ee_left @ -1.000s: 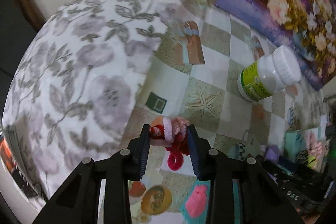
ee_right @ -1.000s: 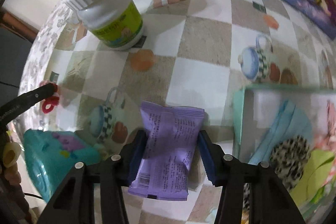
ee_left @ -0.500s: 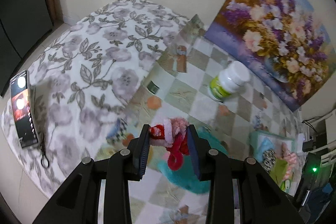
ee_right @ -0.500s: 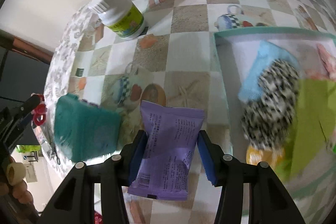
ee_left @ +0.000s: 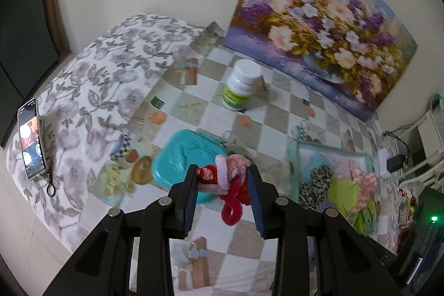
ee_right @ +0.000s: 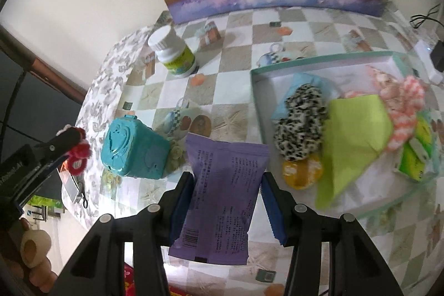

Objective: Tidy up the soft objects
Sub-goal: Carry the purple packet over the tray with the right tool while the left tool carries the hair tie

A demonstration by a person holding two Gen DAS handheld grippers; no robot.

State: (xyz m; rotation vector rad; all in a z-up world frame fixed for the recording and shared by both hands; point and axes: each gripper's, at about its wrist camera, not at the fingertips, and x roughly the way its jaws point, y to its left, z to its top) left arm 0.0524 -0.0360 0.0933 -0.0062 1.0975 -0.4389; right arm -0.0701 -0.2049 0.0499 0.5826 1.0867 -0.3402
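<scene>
Both grippers have risen from the tabletop. The left gripper, carrying the scrunchies, now hangs above the teal case. The right gripper has carried the purple packet toward the tray, now fully visible.

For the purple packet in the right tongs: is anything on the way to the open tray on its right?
Nothing visible blocks it. The purple packet, held in the right tongs, is lifted above the tablecloth, and the tray lies open just to its right. Inside, the near-left part already holds a spotted scrunchie and a green cloth.
</scene>
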